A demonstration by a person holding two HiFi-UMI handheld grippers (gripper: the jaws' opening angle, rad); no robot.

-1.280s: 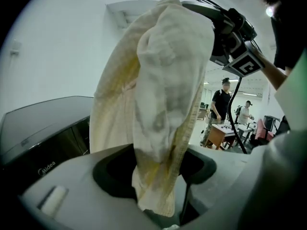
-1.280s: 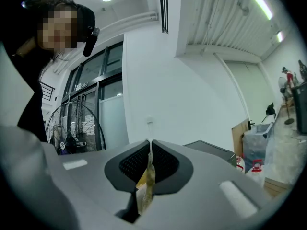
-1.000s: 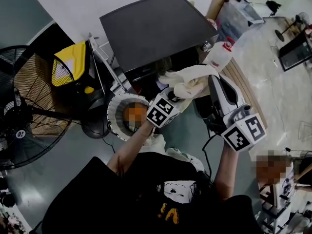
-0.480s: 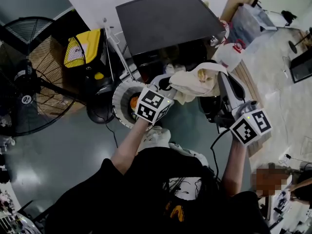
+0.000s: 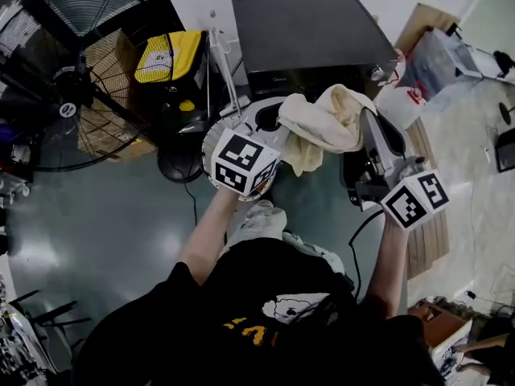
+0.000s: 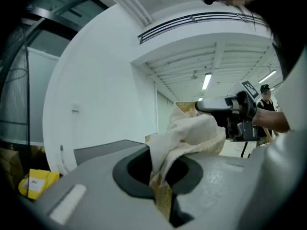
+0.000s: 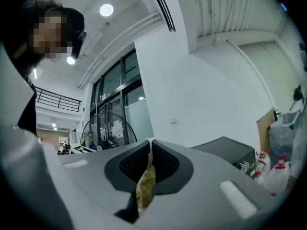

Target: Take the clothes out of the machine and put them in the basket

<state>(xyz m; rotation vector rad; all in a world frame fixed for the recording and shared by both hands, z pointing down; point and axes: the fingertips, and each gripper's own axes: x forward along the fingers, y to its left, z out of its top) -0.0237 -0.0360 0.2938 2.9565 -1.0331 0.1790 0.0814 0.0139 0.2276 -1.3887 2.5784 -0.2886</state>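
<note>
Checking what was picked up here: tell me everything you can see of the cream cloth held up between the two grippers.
The cream cloth is soft and crumpled, pale off-white with a yellower, textured side. It hangs bunched in the air in front of the dark machine, resting on no surface. The left gripper is shut on one end, with folds spilling out past its jaws. The right gripper is shut on a thin yellowish edge. A loose flap droops between them.

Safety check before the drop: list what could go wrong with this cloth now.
The right gripper pinches only a thin edge of the cream cloth; it could slip free. The cloth bunches beside the basket, not over it, so released now it might land on the floor.
</note>
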